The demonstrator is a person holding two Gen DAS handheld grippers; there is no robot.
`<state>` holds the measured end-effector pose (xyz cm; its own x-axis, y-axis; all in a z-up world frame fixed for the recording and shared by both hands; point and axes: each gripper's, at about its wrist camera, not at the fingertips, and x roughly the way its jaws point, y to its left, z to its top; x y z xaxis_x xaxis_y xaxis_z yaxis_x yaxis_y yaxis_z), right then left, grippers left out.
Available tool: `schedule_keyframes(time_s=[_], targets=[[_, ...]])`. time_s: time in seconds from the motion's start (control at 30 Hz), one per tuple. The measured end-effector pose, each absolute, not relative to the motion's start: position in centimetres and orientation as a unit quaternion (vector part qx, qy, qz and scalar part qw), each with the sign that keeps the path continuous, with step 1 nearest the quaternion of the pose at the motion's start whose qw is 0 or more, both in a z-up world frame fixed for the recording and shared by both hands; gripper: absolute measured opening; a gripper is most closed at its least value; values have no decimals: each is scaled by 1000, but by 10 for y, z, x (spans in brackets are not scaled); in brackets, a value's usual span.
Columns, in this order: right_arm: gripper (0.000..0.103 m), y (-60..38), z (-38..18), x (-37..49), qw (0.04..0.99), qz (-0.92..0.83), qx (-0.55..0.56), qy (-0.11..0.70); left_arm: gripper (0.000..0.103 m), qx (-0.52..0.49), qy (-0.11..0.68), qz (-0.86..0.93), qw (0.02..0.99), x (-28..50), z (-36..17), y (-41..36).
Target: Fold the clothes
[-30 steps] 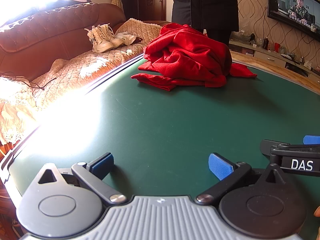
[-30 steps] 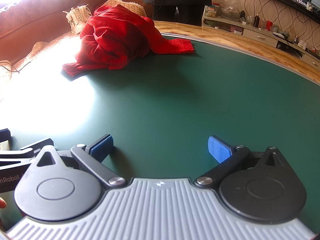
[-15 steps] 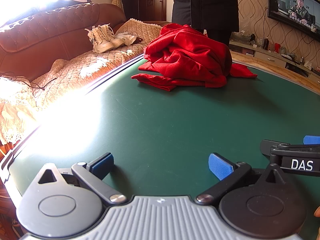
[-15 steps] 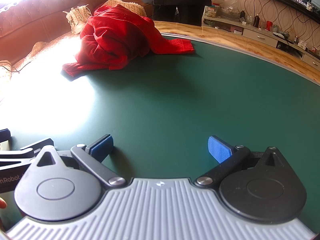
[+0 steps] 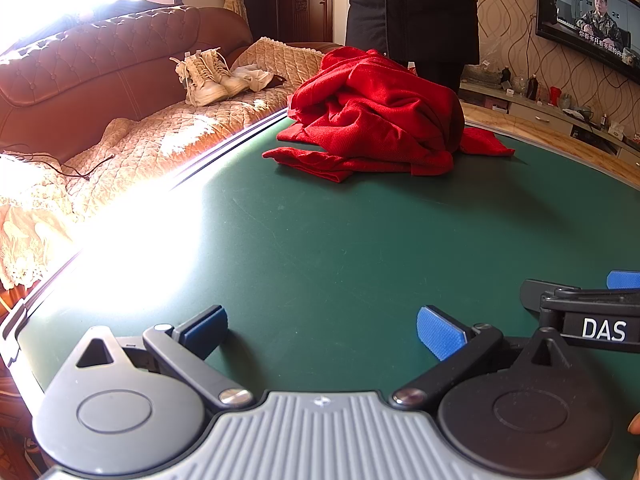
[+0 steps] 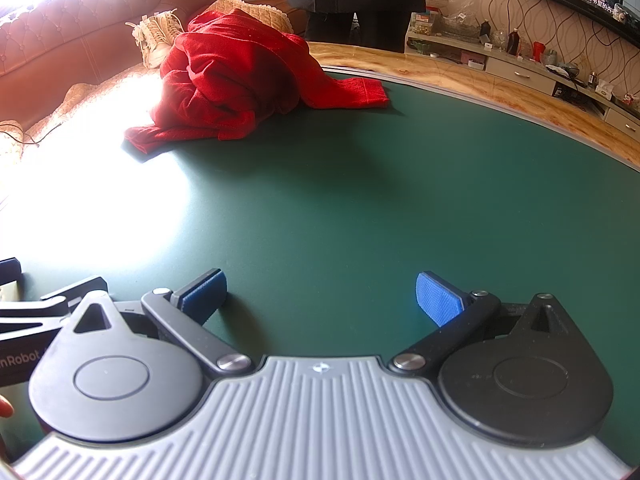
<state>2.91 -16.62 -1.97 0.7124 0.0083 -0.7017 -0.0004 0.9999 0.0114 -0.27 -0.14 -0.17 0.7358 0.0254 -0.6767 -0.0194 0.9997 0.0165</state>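
Currently, from the left wrist, the left gripper [image 5: 322, 330] hovers spread wide and empty over the green table [image 5: 360, 248]; a crumpled red garment [image 5: 376, 120] lies well apart at the far edge. Glare could hide its left hem.

From the right wrist, the right gripper [image 6: 320, 298] is likewise wide and empty; a pinch may catch several layers of the heap.

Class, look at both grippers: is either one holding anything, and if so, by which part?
Nothing is held. The left gripper and right gripper are both open above the green table; the red garment lies crumpled at the far side, untouched.
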Motion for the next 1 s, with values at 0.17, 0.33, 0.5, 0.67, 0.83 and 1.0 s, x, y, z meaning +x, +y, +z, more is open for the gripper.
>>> schedule_keyframes(time_s=[0.17,0.33,0.5,0.67,0.83,1.0], targets=[[103,-166,-20,29,925,2,5,379,103,4,363,13,932,-3,-2,-2],[103,-166,-19,29,925,2,5,379,103,4,363,13,932,-3,-1,-2],[103,-166,-19,29,925,2,5,379,103,4,363,13,932,-3,-1,-2],[103,-165,-19,30,925,2,6,380,103,3,366,12,931,-2,-1,-1],[103,-165,-18,30,925,1,7,381,103,5,370,8,929,-1,0,-1],[103,-167,-17,30,923,6,5,384,103,10,380,-5,925,5,2,2]])
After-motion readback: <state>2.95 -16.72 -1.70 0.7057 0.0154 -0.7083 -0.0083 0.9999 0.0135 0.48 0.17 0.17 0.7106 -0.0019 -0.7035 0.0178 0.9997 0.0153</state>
